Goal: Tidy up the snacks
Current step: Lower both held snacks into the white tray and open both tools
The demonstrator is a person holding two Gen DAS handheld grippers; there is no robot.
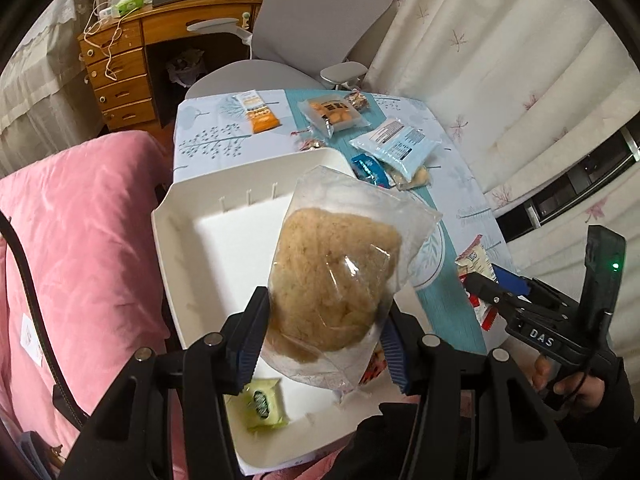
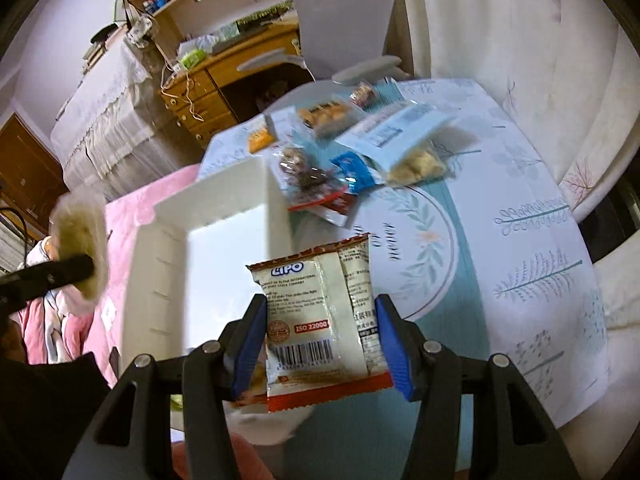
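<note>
My left gripper [image 1: 322, 334] pinches the lower half of a clear, crinkly plastic bag holding a pale, crumbly round cake [image 1: 340, 280], the pack standing up from between my fingers above the open white plastic bin [image 1: 188, 256]; a small yellow-green wrapped sweet [image 1: 264, 404] lies in the bin below my left pad. My right gripper [image 2: 324, 344] clamps a white-and-red foil biscuit packet printed LIPO [image 2: 324, 320] by both side edges, its top poking out past the fingertips, with the bin off to the left of them and the flower-printed tablecloth [image 2: 520, 240] under and ahead. Both packs look light and puffy; the film seems slippery and the cake likely to crumble, so I judge a gentle hold across the sealed edges safer than squeezing the middle. More wrapped snacks [image 1: 400, 148] lie well beyond my fingertips.
</note>
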